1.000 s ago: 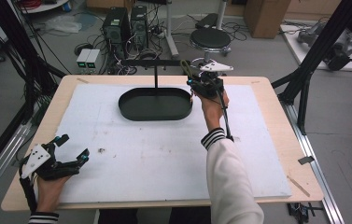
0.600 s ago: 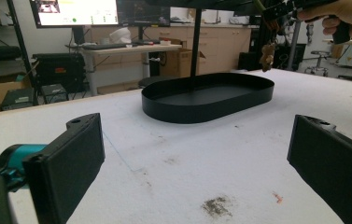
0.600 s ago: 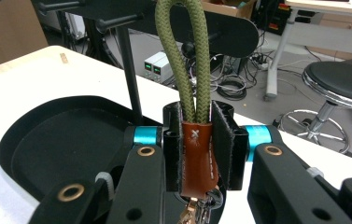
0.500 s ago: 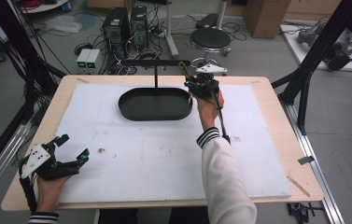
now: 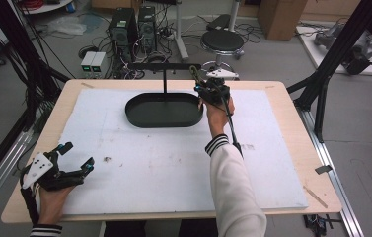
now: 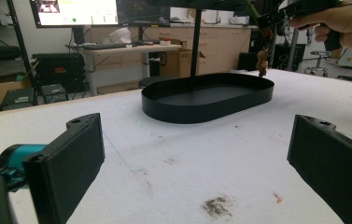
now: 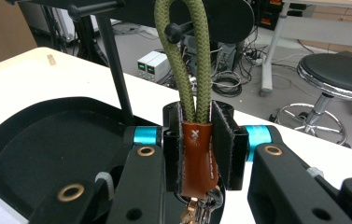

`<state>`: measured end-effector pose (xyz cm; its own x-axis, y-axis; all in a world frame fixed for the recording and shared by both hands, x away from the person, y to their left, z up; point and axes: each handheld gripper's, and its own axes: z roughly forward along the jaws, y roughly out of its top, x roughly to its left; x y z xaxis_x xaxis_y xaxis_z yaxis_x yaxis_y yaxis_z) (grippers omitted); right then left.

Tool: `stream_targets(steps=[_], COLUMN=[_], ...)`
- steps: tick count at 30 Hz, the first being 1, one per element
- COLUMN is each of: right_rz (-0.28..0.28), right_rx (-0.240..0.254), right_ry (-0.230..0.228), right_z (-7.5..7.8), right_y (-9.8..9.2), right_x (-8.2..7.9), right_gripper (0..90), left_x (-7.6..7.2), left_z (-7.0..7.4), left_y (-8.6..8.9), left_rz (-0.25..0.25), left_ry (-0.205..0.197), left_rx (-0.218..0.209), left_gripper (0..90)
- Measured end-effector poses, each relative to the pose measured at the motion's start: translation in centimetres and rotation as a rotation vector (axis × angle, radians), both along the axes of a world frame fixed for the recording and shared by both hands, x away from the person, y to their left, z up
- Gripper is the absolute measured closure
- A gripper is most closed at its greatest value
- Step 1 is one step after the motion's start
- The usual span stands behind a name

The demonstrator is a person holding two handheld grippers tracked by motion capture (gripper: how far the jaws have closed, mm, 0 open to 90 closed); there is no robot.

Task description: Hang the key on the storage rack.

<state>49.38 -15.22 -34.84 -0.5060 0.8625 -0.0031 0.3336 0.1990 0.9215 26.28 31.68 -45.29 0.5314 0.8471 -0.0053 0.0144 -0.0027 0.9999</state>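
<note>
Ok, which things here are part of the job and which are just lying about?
In the job:
- keychain with green rope loop, clamped in the right gripper
- black stand with its crossbar
- black oval tray under it

Just about:
- left gripper, open, resting near the table's edge
- stool, computer towers, cardboard box on the floor
- stains on the white mat

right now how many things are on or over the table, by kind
black oval tray with stand: 1
green rope key strap, clamped in the right tongs: 1
tongs, left open and resting: 2
white mat: 1
total: 5
</note>
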Motion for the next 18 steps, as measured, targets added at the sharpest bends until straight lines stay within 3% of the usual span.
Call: stream_targets(steps=[18], right_rz=[-0.019], right_rx=[0.007], right_ry=[0.011], right_z=[-1.0], right_y=[-0.3], right_x=[1.1], right_gripper=[74.3], left_x=[0.0], left_z=[0.0], left_y=[0.0], left_rz=[0.002], left_ry=[0.003], left_rx=[0.004], left_gripper=[4.4])
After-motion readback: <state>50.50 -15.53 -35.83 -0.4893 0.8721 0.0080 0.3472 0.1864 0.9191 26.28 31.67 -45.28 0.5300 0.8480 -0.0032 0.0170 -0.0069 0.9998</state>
